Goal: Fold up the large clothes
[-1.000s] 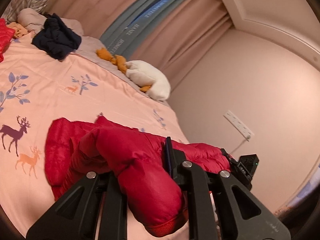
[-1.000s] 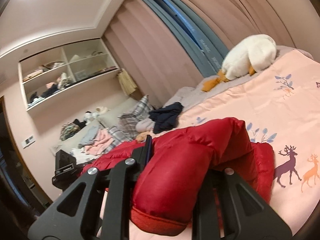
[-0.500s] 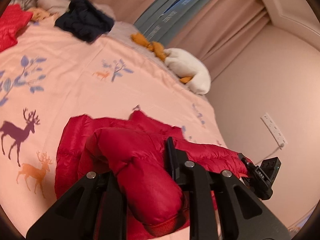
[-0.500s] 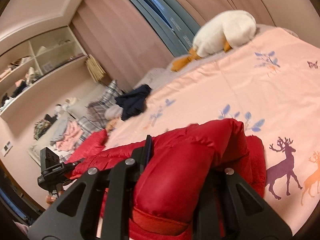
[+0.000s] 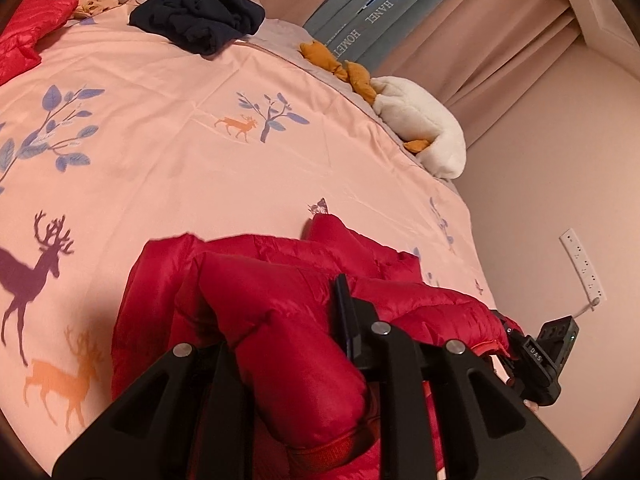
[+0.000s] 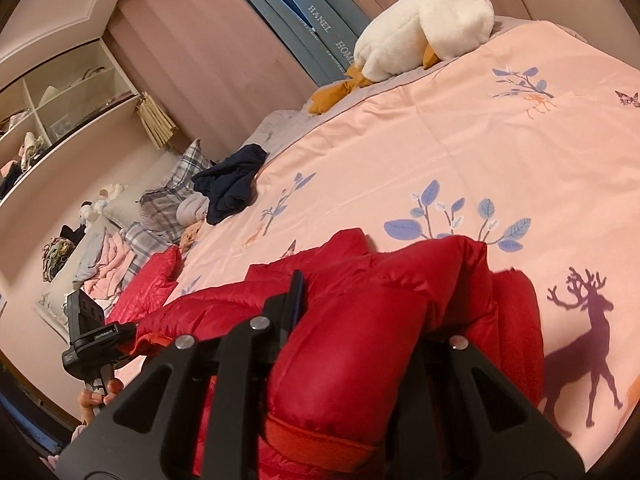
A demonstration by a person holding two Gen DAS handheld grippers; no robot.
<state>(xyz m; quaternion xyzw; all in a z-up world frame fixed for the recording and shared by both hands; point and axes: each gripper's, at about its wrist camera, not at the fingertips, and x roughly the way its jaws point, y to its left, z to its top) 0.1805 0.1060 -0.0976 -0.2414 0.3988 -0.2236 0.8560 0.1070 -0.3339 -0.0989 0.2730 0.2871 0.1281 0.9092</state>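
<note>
A red puffer jacket [image 5: 280, 280] lies bunched on the pink bedspread [image 5: 160, 140] near the bed's edge. My left gripper [image 5: 280, 320] is shut on one padded sleeve of it, the cuff hanging toward the camera. My right gripper [image 6: 360, 312] is shut on the other sleeve [image 6: 360, 340] of the same jacket [image 6: 224, 304]. Each gripper shows in the other's view: the right one [image 5: 540, 364] at the jacket's far end, the left one [image 6: 92, 340] likewise, held by a hand.
A dark navy garment [image 5: 200, 20] and a second red garment [image 5: 28, 32] lie at the bed's head with pillows. A white plush goose [image 6: 420, 40] lies along the curtain side. A wall with a power strip [image 5: 582, 264] borders the bed. Shelves [image 6: 52, 92] stand beyond.
Both grippers have tilted and come down toward the bed with the sleeves still held; more of the bedspread and less of the ceiling shows in both views.
</note>
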